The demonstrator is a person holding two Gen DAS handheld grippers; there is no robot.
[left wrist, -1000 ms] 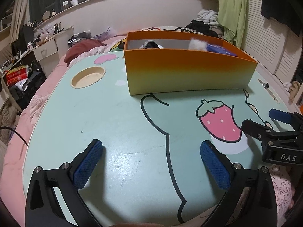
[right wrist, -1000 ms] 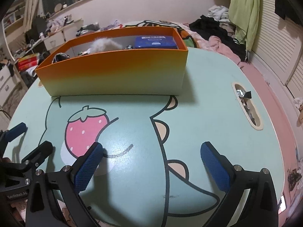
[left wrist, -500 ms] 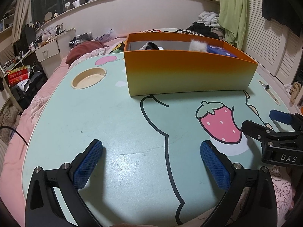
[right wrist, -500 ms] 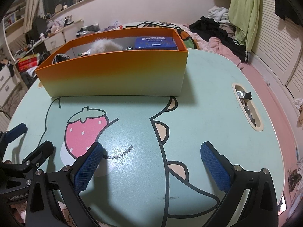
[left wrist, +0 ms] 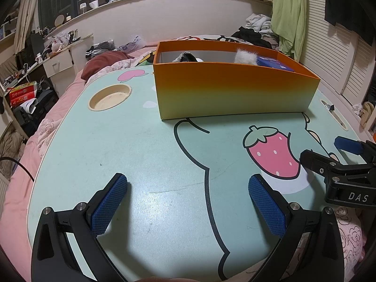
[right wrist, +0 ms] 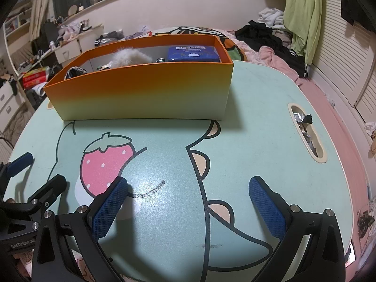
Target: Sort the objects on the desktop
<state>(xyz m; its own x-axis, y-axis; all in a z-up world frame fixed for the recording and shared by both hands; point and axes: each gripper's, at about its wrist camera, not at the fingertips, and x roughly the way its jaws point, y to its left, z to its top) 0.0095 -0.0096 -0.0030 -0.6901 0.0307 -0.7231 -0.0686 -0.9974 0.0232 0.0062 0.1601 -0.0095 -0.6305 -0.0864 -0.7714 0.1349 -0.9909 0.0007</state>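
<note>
Left claw (left wrist: 188, 202) and right claw (right wrist: 188, 202) both spread wide, empty, low over table (left wrist: 145, 145); orange box (left wrist: 235, 91) well ahead.

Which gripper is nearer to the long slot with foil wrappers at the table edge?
Right. The slot lies just ahead and to the side of the right gripper. The left gripper is further away, beyond the strawberry print.

The worktop (left wrist: 141, 155) had a smooth printed face with a soft sheen. The box (right wrist: 145, 94) looked like matt card. Inside it lay a fluffy white thing (right wrist: 128, 57) and a glossy blue tin (right wrist: 193, 54). Each claw's pads (left wrist: 109, 204) were blue, knurled rubber on matt black plastic.
</note>
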